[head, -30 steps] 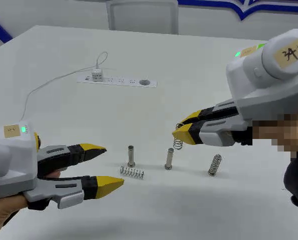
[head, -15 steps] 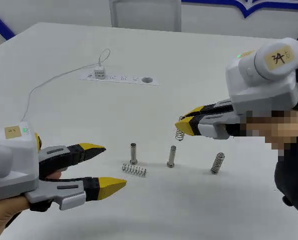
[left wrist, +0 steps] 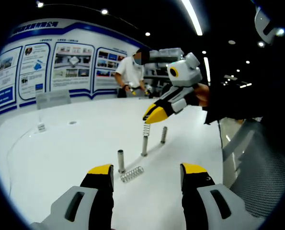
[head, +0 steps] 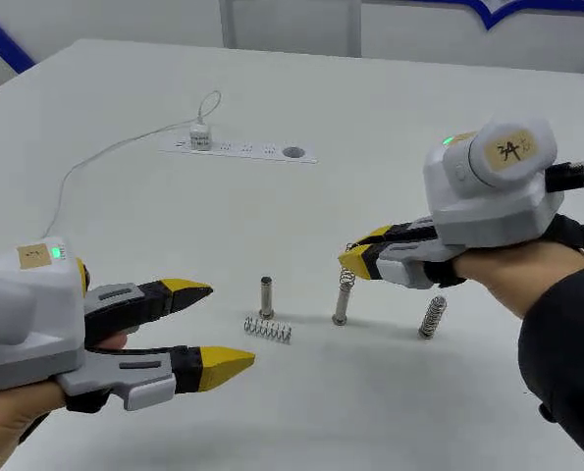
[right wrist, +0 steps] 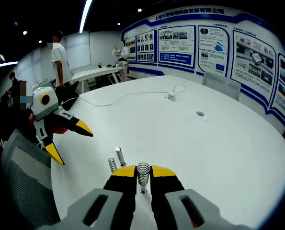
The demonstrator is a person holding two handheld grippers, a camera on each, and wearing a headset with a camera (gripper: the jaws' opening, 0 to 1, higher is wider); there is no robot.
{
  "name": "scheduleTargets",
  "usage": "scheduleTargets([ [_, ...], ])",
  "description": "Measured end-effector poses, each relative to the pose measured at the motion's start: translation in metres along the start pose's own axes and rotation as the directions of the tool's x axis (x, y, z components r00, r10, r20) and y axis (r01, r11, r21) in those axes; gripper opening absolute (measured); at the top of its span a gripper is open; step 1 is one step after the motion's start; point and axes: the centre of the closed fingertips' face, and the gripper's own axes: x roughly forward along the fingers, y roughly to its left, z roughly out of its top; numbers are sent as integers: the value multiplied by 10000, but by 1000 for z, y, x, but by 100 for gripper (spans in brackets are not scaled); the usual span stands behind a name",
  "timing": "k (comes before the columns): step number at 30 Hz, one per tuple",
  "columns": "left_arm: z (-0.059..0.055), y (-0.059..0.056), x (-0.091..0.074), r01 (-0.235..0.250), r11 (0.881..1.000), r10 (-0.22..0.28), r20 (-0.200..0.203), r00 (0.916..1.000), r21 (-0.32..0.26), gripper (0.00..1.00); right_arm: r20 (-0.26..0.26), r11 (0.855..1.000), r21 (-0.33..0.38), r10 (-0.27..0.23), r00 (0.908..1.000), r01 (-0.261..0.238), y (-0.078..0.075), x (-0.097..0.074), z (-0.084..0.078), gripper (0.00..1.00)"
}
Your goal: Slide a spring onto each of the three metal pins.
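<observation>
Your right gripper [head: 351, 261] is clamped on a small coiled steel spring [head: 346, 280], whose lower end sits at the top of the middle upright metal pin [head: 342, 306] on the white bench [head: 390, 157]. Your left gripper [head: 218, 324] hangs wide open and empty at that pin's 8 o'clock. A second spring [head: 268, 329] lies flat at its 9 o'clock.

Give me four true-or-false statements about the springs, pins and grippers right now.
1. The right gripper pinches a spring over the middle pin. True.
2. The left gripper holds a spring. False: its fingers are open and empty.
3. A loose spring lies on the table beside a bare pin. True.
4. All three pins already carry springs. False: one pin stands bare.
</observation>
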Motion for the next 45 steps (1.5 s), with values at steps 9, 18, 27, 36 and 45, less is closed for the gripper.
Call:
scheduleTargets([
  [9, -1, 0, 1, -10, 10000, 10, -43, 10000, 1, 57, 61, 9994, 344, 3, 10000, -5, -4, 8, -12, 12],
  [18, -1, 0, 1, -20, 10000, 20, -83, 10000, 9, 57, -211, 9994, 320, -118, 9997, 124, -3, 19, -29, 12],
  [27, -1, 0, 1, -24, 10000, 24, -95, 10000, 2, 57, -669, 9997, 201, -134, 9977, 148, -3, 29, -49, 12],
  [36, -2, -1, 1, 0, 10000, 0, -124, 9999, 3, 57, -946, 9998, 143, -133, 9954, 147, -4, 30, -57, 13],
  [45, -1, -2, 1, 16, 10000, -16, -91, 10000, -6, 57, -1466, 9999, 132, -8, 9892, 28, 4, 22, -68, 16],
])
